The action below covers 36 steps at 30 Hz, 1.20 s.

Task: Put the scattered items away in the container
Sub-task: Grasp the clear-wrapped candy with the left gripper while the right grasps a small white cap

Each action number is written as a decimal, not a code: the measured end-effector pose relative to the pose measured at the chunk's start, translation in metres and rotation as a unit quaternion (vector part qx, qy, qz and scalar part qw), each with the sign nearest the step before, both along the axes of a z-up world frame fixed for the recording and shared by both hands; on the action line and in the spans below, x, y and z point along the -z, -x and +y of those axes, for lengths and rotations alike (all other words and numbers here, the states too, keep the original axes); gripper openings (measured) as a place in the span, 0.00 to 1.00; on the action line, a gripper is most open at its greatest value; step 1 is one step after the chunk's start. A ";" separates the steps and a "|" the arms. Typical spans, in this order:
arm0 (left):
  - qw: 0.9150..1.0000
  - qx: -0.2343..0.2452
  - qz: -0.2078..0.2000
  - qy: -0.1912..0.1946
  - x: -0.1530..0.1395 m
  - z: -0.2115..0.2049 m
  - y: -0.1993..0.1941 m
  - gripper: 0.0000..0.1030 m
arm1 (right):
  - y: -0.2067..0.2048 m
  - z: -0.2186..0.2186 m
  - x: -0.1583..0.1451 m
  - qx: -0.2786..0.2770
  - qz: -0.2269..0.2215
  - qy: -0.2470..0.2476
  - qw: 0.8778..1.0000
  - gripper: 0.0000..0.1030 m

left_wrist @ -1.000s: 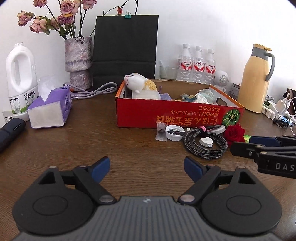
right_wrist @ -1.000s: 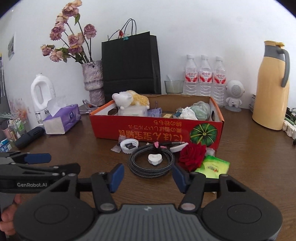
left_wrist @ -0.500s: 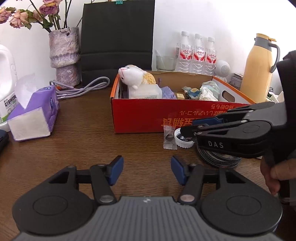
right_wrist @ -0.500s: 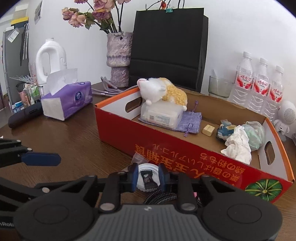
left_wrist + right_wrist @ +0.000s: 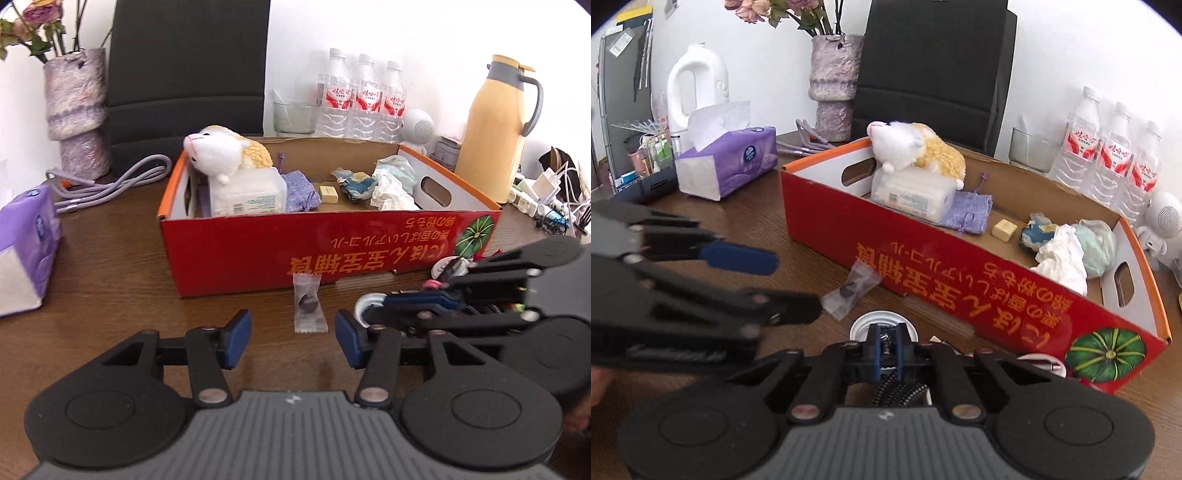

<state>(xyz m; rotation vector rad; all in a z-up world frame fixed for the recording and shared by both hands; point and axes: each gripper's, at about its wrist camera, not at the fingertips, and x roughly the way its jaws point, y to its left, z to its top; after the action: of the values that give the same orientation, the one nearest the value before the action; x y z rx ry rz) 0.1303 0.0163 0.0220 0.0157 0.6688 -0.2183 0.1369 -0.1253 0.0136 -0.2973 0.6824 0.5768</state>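
Right gripper [image 5: 885, 345] seen closed on rim of round white plastic lid [image 5: 884, 325], on brown wooden tabletop [image 5: 768, 280] just before box. Lift advised straight up, clear of braided black cable [image 5: 897, 391].

Left gripper [image 5: 293, 338] half-wide, closing, nothing pinched; clear-wrapped dark candy [image 5: 308, 301] just beyond blue fingertips [image 5: 236, 338]. Advance needed before closing.

Red cardboard box [image 5: 332, 243] beyond.

Counted: one lid, one candy, one box, three water bottles [image 5: 364, 98] behind.

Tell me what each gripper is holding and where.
Right gripper: jaws shut at the lid, seemingly on its near rim or the dark piece inside; unclear which. Left gripper: closing around the candy, not gripping yet.
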 end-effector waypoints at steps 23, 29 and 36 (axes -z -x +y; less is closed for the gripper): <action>0.999 -0.032 -0.008 0.019 -0.005 0.007 0.001 0.13 | 0.015 -0.019 -0.001 -0.005 0.007 -0.045 0.999 0.15; 0.998 -0.046 -0.009 0.034 -0.009 0.018 0.010 0.13 | 0.014 -0.018 0.002 -0.005 0.016 -0.048 0.999 0.01; 0.998 -0.048 -0.010 0.033 -0.008 0.020 0.016 0.13 | 0.016 -0.014 0.003 0.008 0.004 -0.032 0.999 0.01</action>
<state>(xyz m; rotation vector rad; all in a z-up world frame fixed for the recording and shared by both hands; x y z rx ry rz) 0.1144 0.0364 0.0295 -0.0762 0.6398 -0.1478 0.1204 -0.1397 0.0109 -0.2297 0.6713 0.5830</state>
